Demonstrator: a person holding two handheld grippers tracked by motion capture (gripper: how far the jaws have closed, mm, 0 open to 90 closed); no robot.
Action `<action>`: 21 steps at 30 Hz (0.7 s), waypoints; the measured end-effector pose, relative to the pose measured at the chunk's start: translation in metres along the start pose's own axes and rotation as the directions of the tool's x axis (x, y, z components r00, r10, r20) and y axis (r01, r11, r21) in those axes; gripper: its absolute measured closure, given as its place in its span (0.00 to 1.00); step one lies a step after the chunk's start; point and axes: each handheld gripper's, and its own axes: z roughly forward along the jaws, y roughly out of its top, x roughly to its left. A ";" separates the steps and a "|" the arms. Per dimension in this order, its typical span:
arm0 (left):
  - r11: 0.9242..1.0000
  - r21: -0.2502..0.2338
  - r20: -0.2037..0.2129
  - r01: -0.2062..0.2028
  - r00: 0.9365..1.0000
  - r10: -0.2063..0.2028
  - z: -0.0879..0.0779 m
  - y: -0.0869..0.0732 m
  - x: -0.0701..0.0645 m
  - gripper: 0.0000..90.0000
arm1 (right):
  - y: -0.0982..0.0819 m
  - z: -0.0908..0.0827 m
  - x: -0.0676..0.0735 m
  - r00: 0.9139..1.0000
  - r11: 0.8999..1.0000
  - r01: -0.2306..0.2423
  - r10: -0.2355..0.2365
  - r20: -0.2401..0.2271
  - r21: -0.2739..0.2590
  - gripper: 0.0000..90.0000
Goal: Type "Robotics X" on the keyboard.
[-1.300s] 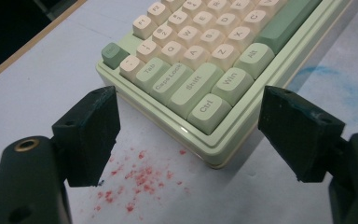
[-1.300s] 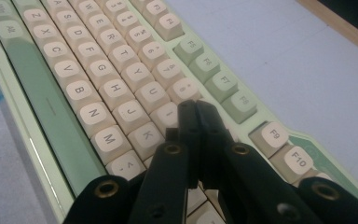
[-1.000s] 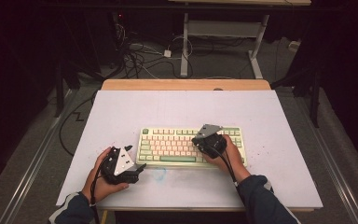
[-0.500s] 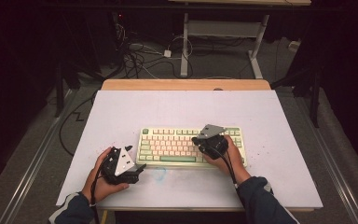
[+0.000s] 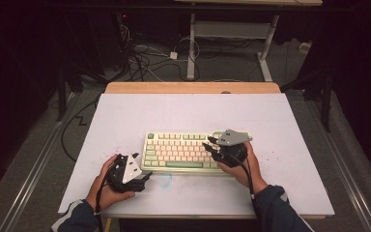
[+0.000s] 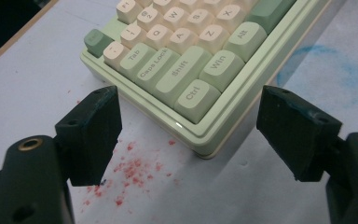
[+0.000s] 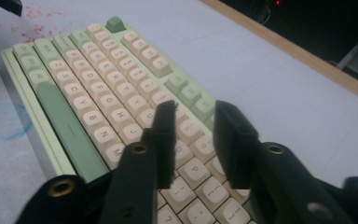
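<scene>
A pale green keyboard [image 5: 178, 151] with cream keys lies on the white table [image 5: 183, 111], toward its near side. My right gripper [image 5: 208, 144] hovers over the keyboard's right end. Its jaws have just been opening and now stand a little apart above the keys [image 7: 195, 106], with nothing between them. My left gripper [image 5: 146, 178] rests on the table by the keyboard's near left corner. It is wide open [image 6: 189, 95] and faces that corner [image 6: 200, 140] without touching it.
Red specks [image 6: 130, 168] and a faint blue ring [image 6: 326, 70] mark the table beside the keyboard. A wooden strip [image 5: 193, 87] edges the far side of the table. Cables [image 5: 149, 58] and a desk frame [image 5: 232, 29] stand on the floor beyond.
My right gripper has shifted slightly to the right over the keyboard and its jaws have parted. The left hand and gripper have stayed where they were.
</scene>
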 end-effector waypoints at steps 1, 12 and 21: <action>1.000 0.001 0.000 0.000 1.000 0.000 0.000 0.000 0.000 0.23 | 0.000 -0.002 0.000 1.000 1.000 0.003 -0.003 0.002 -0.008 0.67; 1.000 -0.012 -0.001 0.026 1.000 -0.026 -0.001 0.003 -0.001 0.32 | -0.013 -0.027 0.003 0.996 0.996 0.008 0.000 0.089 -0.093 0.36; 0.999 -0.003 0.024 0.045 0.999 -0.045 -0.003 0.007 -0.002 0.45 | -0.033 -0.048 0.008 0.990 0.993 0.004 0.013 0.143 -0.116 0.24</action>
